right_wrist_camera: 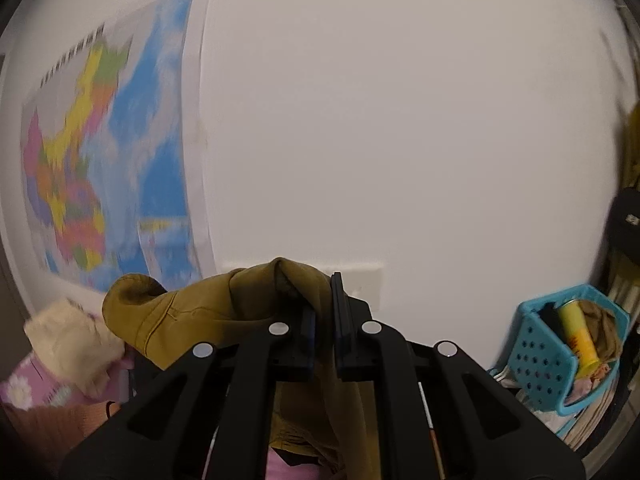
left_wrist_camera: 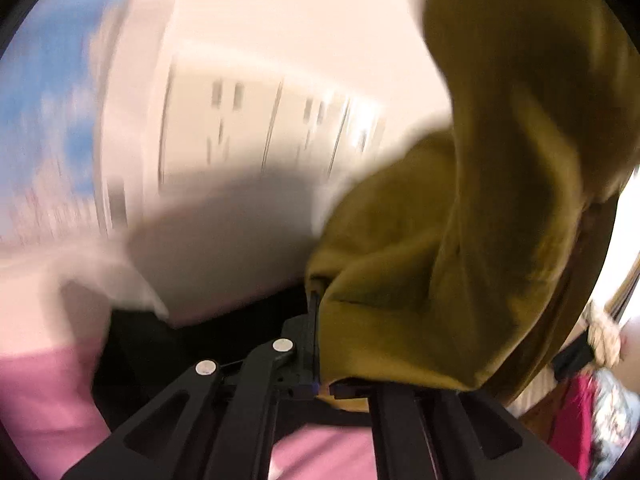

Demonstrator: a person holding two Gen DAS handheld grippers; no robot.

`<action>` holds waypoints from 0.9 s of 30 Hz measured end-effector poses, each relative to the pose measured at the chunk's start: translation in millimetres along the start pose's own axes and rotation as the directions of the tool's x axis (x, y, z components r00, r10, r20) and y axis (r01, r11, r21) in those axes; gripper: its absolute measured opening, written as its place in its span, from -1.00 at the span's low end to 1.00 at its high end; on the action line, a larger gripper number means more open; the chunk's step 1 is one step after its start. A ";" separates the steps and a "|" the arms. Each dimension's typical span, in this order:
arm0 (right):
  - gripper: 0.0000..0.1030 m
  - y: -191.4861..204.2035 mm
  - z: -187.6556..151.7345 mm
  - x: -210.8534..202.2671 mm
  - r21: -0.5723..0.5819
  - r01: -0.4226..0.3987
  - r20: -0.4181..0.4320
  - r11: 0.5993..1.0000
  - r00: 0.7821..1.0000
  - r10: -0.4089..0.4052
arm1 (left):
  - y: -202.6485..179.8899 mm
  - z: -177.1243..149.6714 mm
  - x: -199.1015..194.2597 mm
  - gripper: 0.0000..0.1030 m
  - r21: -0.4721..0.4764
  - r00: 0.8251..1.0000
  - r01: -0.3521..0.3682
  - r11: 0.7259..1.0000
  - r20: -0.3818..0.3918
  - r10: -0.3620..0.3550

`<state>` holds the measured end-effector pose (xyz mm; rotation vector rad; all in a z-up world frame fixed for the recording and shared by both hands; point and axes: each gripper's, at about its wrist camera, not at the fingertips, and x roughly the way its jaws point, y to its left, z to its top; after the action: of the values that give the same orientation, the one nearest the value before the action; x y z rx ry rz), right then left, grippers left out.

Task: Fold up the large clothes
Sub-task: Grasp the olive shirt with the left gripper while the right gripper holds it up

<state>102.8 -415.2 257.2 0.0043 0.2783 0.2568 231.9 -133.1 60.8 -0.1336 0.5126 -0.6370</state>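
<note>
Gripping the mustard-yellow cotton garment (right_wrist_camera: 208, 312) aloft against the white wall (blurry shots), your left gripper (left_wrist_camera: 320, 344) and right gripper (right_wrist_camera: 324, 320) both clamp it, seemingly to spread it for folding.

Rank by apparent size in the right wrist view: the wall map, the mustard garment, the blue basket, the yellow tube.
1. wall map
2. mustard garment, close to the camera, so it looks larger
3. blue basket
4. yellow tube in the basket

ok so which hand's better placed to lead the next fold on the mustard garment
Right, probably. The right gripper pinches a compact bunched edge of the mustard garment. The left gripper is shut on cloth billowing across its view.
</note>
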 end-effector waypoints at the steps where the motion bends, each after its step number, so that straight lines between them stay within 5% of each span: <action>1: -0.87 -3.4 7.3 -14.1 0.003 0.006 0.029 1.000 1.000 -0.006 | -7.2 15.9 -15.3 -0.98 0.004 0.999 0.012 1.000 0.041 -0.012; 8: -0.88 18.5 74.5 -147.4 -0.048 -0.020 0.266 0.999 0.963 0.032 | -61.8 96.8 -148.0 -0.98 0.096 0.951 0.082 0.992 0.289 -0.106; 13: -0.88 47.6 90.2 -213.6 -0.073 -0.112 0.336 0.991 0.933 0.130 | -89.2 106.4 -258.3 -0.98 0.142 0.922 0.017 0.990 0.380 -0.070; 18: -0.88 86.1 79.1 -253.5 -0.092 -0.289 0.334 0.953 0.893 0.303 | -97.6 86.5 -375.1 -0.97 0.145 0.887 -0.122 0.982 0.459 0.042; 21: -0.87 106.3 65.4 -264.9 -0.083 -0.423 0.320 0.902 0.846 0.426 | -117.8 61.9 -453.8 -0.96 0.160 0.862 -0.230 0.960 0.492 0.125; 25: -0.87 133.3 45.1 -258.1 -0.052 -0.586 0.265 0.809 0.773 0.577 | -143.1 29.0 -510.4 -0.95 0.161 0.822 -0.418 0.894 0.487 0.296; 27: -0.87 145.0 36.2 -236.3 -0.025 -0.627 0.230 0.778 0.754 0.615 | -145.4 20.3 -513.8 -0.95 0.153 0.795 -0.501 0.852 0.470 0.383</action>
<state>-143.2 -333.2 361.8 0.1836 0.0435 0.9161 -187.4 57.5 331.7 0.1114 0.0175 -0.1887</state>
